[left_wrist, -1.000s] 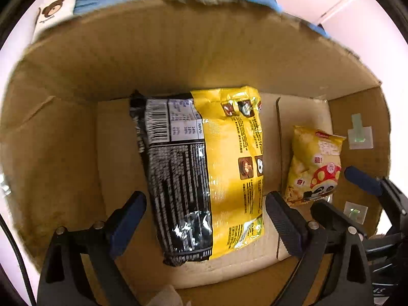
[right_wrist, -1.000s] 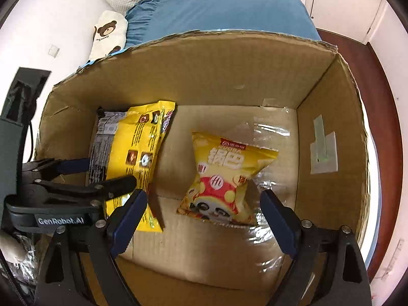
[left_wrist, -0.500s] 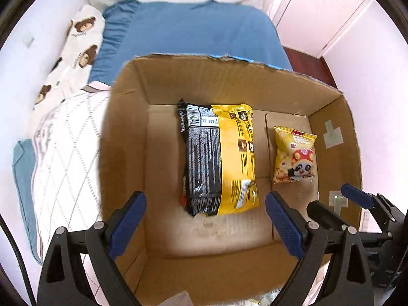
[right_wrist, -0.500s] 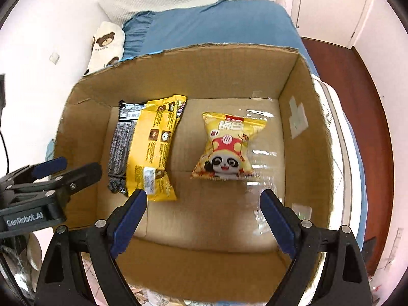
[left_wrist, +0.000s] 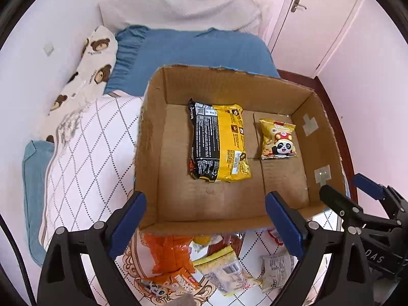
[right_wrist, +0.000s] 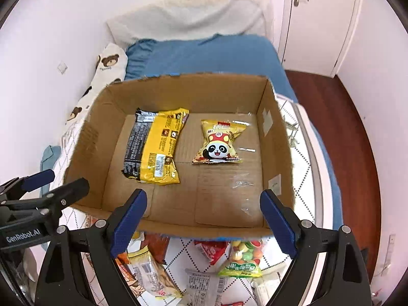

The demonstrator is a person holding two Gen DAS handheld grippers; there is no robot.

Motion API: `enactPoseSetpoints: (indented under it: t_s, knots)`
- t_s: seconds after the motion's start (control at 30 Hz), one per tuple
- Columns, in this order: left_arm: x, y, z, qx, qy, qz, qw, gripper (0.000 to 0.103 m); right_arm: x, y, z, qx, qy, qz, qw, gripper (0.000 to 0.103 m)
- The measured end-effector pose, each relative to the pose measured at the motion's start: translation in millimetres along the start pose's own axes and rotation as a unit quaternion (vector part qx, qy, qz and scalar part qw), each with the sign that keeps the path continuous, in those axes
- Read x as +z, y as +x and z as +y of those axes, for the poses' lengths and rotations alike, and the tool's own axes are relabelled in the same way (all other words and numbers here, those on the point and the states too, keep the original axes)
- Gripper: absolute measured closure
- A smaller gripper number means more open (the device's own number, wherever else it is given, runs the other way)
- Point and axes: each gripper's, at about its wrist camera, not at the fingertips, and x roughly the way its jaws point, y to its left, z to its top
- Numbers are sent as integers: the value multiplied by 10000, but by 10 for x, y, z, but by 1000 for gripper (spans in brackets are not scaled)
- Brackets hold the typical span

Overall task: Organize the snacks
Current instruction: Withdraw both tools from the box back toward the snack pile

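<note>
An open cardboard box (left_wrist: 150, 137) (right_wrist: 278, 158) sits on the bed. Inside lie a black-and-yellow snack pack (left_wrist: 218, 142) (right_wrist: 155, 148) and a small yellow panda snack bag (left_wrist: 278, 140) (right_wrist: 219, 142). My left gripper (left_wrist: 205, 219) is open and empty, above the box's near wall. My right gripper (right_wrist: 202, 219) is open and empty, also above the near wall. Loose snacks lie on the quilt in front of the box: an orange pack (left_wrist: 170, 255), a pale wrapped bar (left_wrist: 224, 267) (right_wrist: 150, 272), a red pack (right_wrist: 211, 250) and a bag of coloured candies (right_wrist: 242, 257).
A blue blanket (left_wrist: 188, 53) and a bear-print pillow (left_wrist: 94, 58) lie behind the box. The white diamond-pattern quilt (left_wrist: 89, 153) spreads to the left. A white door (right_wrist: 316, 20) and a dark wood floor (right_wrist: 357, 140) are on the right.
Both grippers have pulled back and up out of the box, leaving the two snacks inside. The loose snacks in front of the box have come into view.
</note>
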Motion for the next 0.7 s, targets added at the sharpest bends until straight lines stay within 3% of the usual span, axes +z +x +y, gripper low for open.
enactPoseSetpoints:
  t_s: [0.23, 0.4, 0.53, 0.7]
  knots:
    - [-227, -279, -3, -54, -9, -266, 9996, 7, -221, -358, -3, 190, 160, -213, 9995, 11]
    - [-445, -336, 90, -75, -103, -290, 9995, 7, -489, -467, -51, 403, 347, -123, 9985, 11]
    - [-723, -238, 226, -38, -268, -72, 9996, 7, -774, -340, -166, 517, 611, 170, 9966, 11]
    - [-1204, 168, 523, 108, -635, 554, 9964, 7, -1222, -2, -228, 613, 869, 738, 9916, 11]
